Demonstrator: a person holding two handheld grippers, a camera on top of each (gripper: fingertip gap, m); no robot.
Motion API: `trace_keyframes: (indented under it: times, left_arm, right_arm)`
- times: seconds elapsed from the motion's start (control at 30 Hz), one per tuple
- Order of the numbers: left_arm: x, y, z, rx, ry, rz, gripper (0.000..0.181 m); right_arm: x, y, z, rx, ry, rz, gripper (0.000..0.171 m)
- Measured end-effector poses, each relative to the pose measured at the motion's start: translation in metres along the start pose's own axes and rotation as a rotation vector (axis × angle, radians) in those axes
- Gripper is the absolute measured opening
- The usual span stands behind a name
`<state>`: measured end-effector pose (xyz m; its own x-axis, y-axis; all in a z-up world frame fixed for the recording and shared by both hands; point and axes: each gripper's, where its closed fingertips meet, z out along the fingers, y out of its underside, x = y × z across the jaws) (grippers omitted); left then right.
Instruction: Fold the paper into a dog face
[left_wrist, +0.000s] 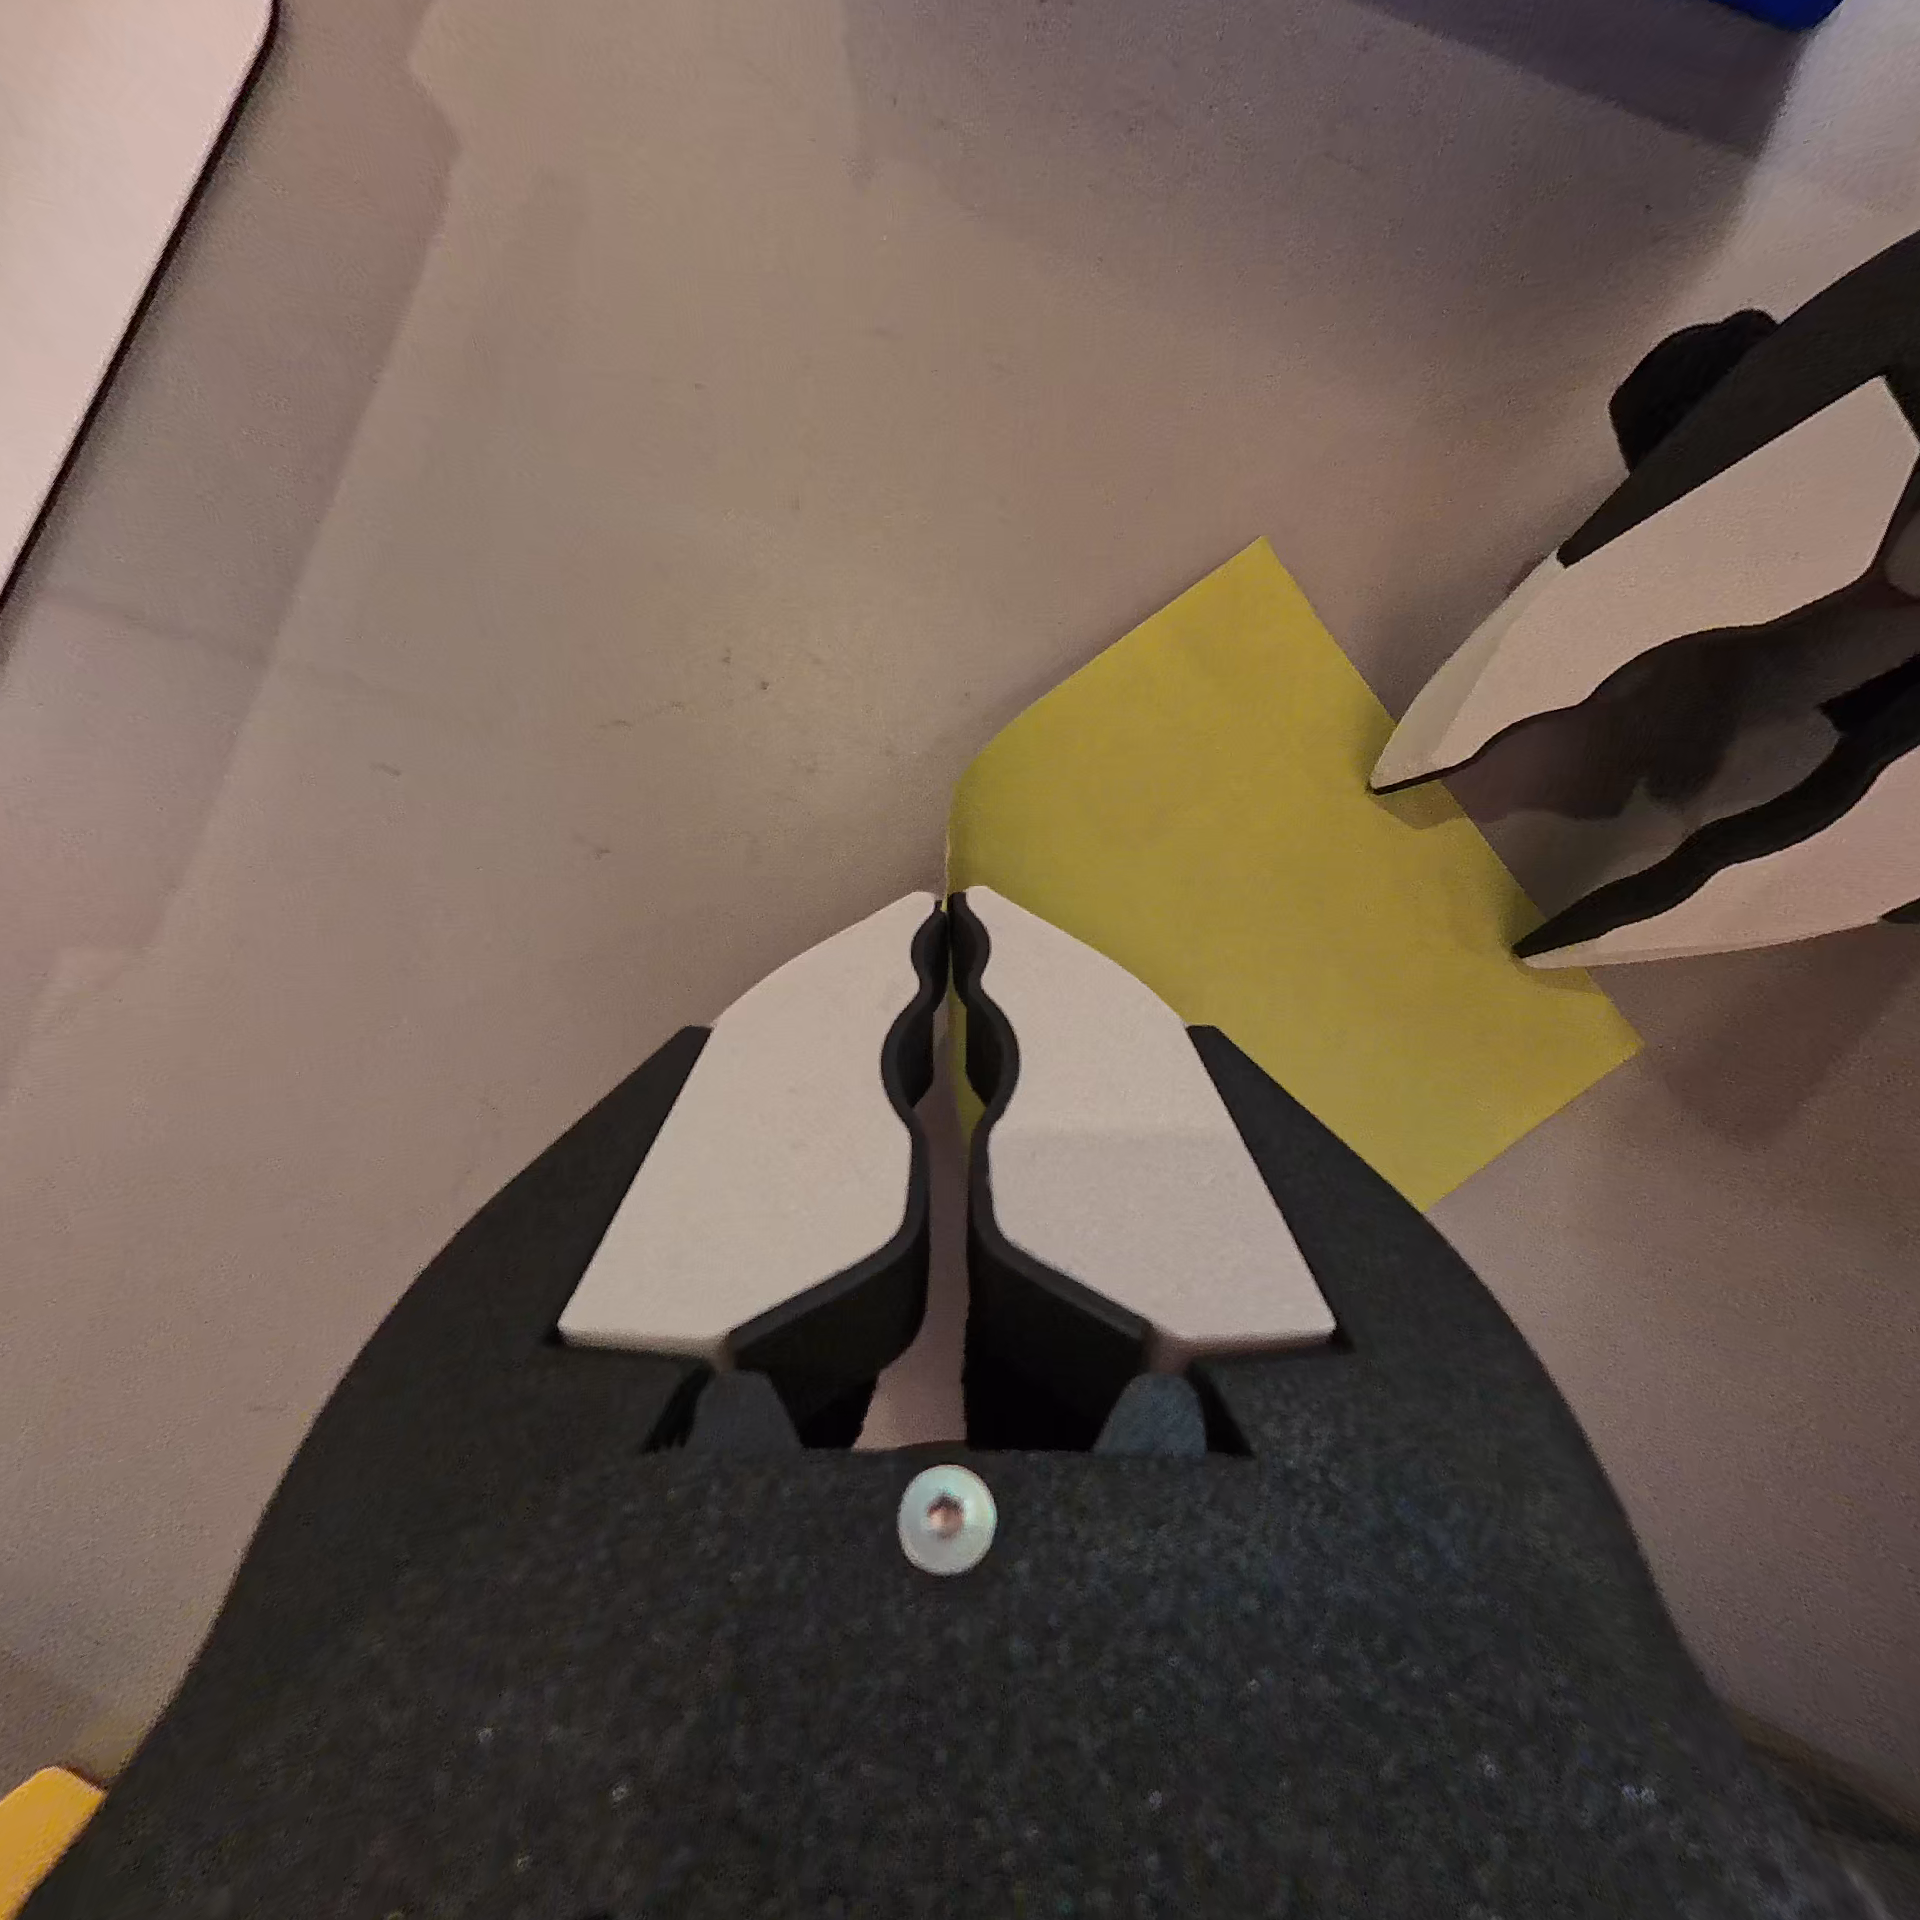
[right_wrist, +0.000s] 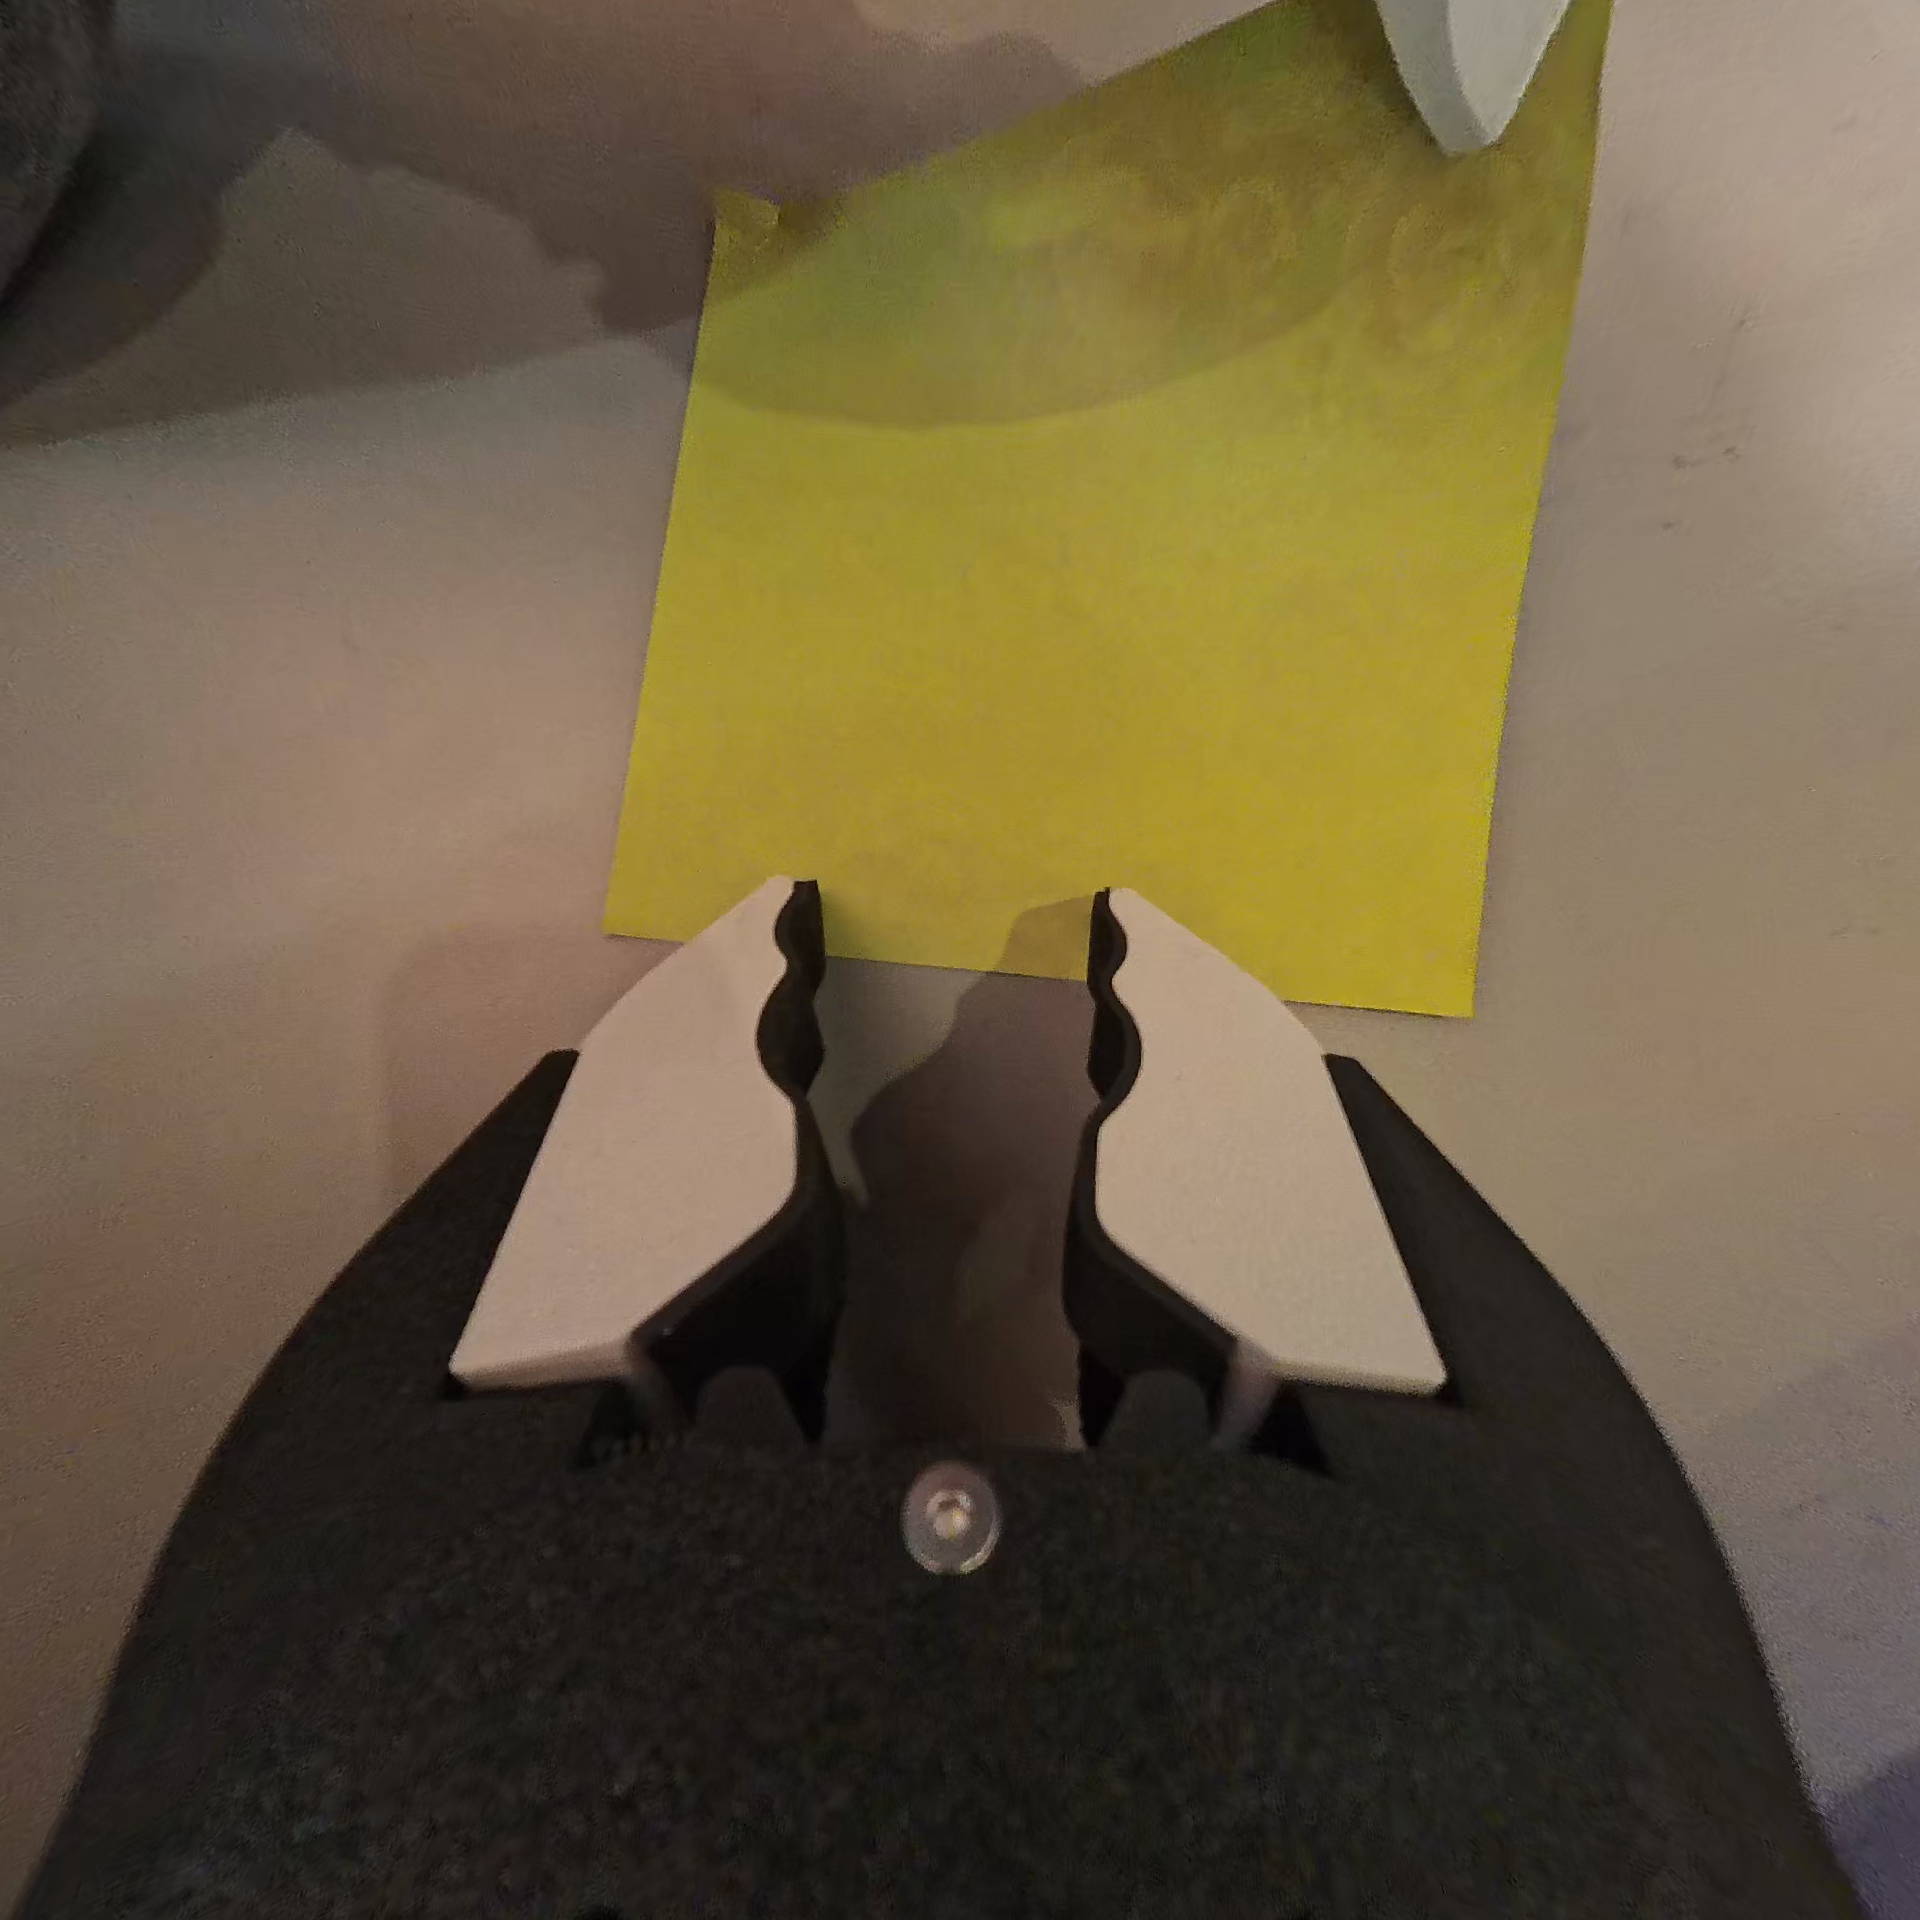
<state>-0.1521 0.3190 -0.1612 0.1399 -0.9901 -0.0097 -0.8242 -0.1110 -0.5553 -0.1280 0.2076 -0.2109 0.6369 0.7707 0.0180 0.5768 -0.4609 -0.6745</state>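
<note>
A yellow-green square of paper (left_wrist: 1247, 883) lies on the pale table (left_wrist: 623, 623), with its left corner curled up. My left gripper (left_wrist: 947, 906) is shut on that raised corner, and the paper shows in the slit between the fingers. My right gripper (right_wrist: 956, 899) is open, its two fingertips (right_wrist: 800, 904) resting at the paper's (right_wrist: 1091, 623) near edge. The right gripper also shows in the left wrist view (left_wrist: 1455, 868), at the paper's right edge. One left finger (right_wrist: 1455, 83) shows at the paper's far corner in the right wrist view.
A white board (left_wrist: 104, 260) lies at the far left of the table. A blue object (left_wrist: 1849, 16) sits at the top right corner, and an orange-yellow piece (left_wrist: 42, 1829) at the bottom left. A grey shape (right_wrist: 62, 156), perhaps a sleeve, shows at the upper left.
</note>
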Motion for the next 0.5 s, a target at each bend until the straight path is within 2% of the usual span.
trace_keyframes:
  times: [0.03, 0.17, 0.5]
  left_arm:
    - [0.0, -0.001, -0.001, 0.006, 0.0, 0.0, 0.0]
    - [0.014, -0.011, -0.011, 0.061, 0.033, 0.011, 0.0]
    - [0.081, -0.033, -0.038, 0.211, 0.121, 0.071, 0.0]
  right_arm:
    - [0.0, 0.0, 0.0, 0.013, 0.003, 0.002, 0.049]
    - [0.001, -0.001, 0.001, 0.017, 0.023, 0.022, 0.048]
    - [0.0, -0.001, 0.002, 0.019, 0.044, 0.052, 0.047]
